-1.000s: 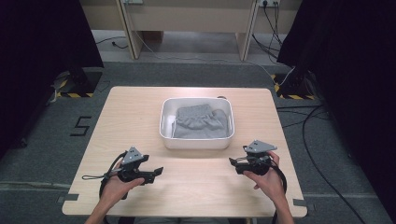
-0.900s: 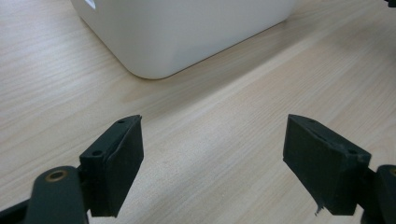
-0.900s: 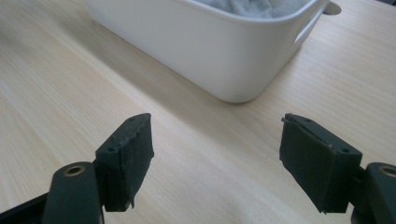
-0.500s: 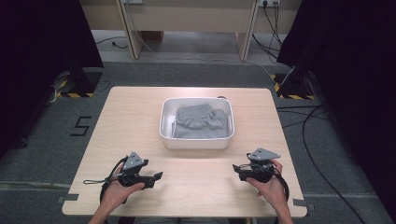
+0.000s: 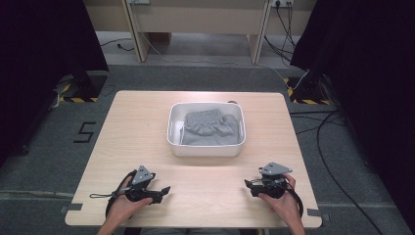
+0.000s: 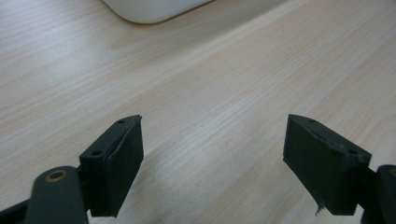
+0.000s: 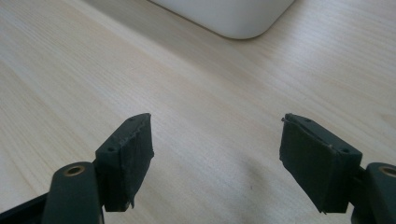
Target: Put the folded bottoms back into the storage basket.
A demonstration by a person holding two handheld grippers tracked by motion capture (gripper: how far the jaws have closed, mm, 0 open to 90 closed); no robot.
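a: from the high view, we see the grey cloth (image 5: 209, 128) crumpled in the white tub (image 5: 205, 147), well beyond the left gripper (image 5: 164, 190) and right gripper (image 5: 248, 184).

b: in both gripper views, our jaws gape wide, holding nothing, tub corner (image 6: 149, 11) (image 7: 233, 21) ahead.

Black figure "5" (image 5: 86, 132) marked on grey floor (image 5: 44, 147), left of table (image 5: 132, 122)
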